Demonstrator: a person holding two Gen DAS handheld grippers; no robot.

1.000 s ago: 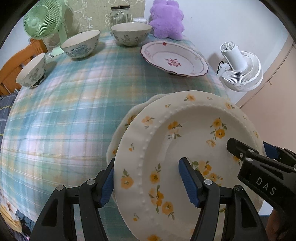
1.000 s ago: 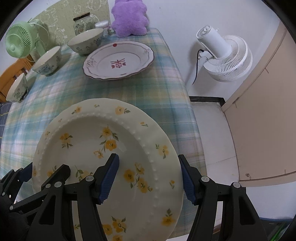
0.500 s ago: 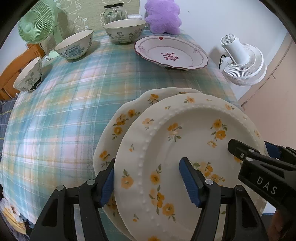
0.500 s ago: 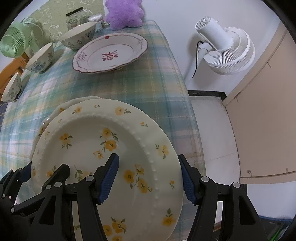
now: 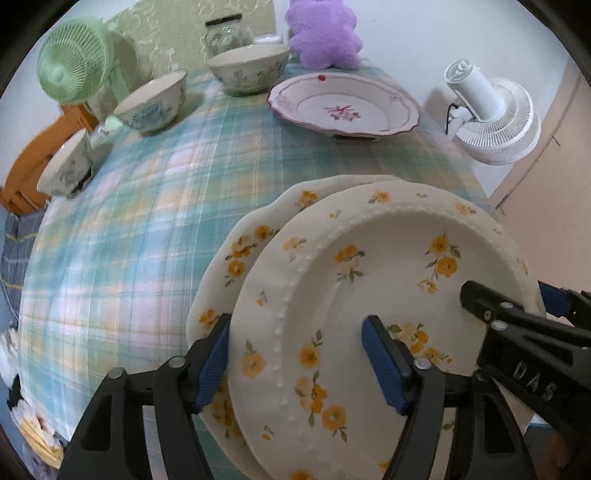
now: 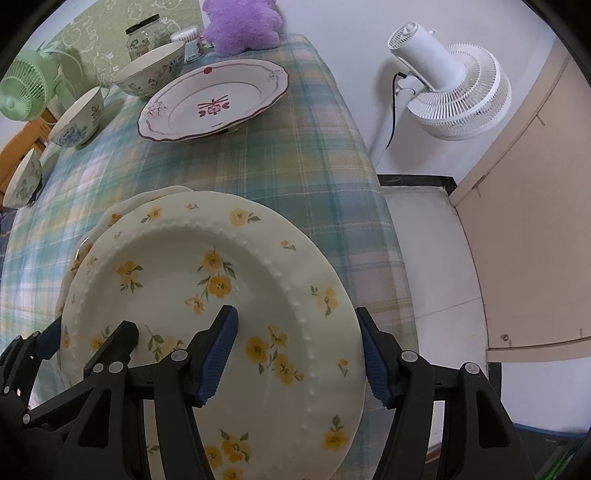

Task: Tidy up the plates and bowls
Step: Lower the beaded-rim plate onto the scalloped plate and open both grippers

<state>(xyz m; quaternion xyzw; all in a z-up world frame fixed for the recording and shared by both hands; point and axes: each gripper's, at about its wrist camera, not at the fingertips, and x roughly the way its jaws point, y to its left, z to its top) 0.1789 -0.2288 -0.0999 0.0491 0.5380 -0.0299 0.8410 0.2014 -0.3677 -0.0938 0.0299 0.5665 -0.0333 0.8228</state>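
Observation:
A cream plate with yellow flowers and a beaded rim (image 5: pixel 369 277) (image 6: pixel 207 258) lies slightly tilted on a matching scalloped plate (image 5: pixel 251 236) (image 6: pixel 122 212), which shows only along its left and far edge. My left gripper (image 5: pixel 295 325) straddles the top plate's left rim. Its jaws are opening, with the pads against the plate. My right gripper (image 6: pixel 295 314) is shut on the right rim, one pad on the plate's face and one outside the edge. Both plates sit near the table's front right corner.
The plaid-clothed table (image 5: pixel 147 221) carries a red-patterned plate (image 5: pixel 343 107) at the back. Three bowls (image 5: pixel 247 70) (image 5: pixel 151 101) (image 5: pixel 64 166) curve along the back left. Behind them stand a green fan (image 5: pixel 74 61), a jar (image 5: pixel 227 31) and a purple plush (image 5: pixel 321 33). A white fan (image 6: pixel 450 85) stands off the right edge.
Both grippers have come down with the beaded plate onto the scalloped plate, whose left rim now shows more. The grips look unchanged.

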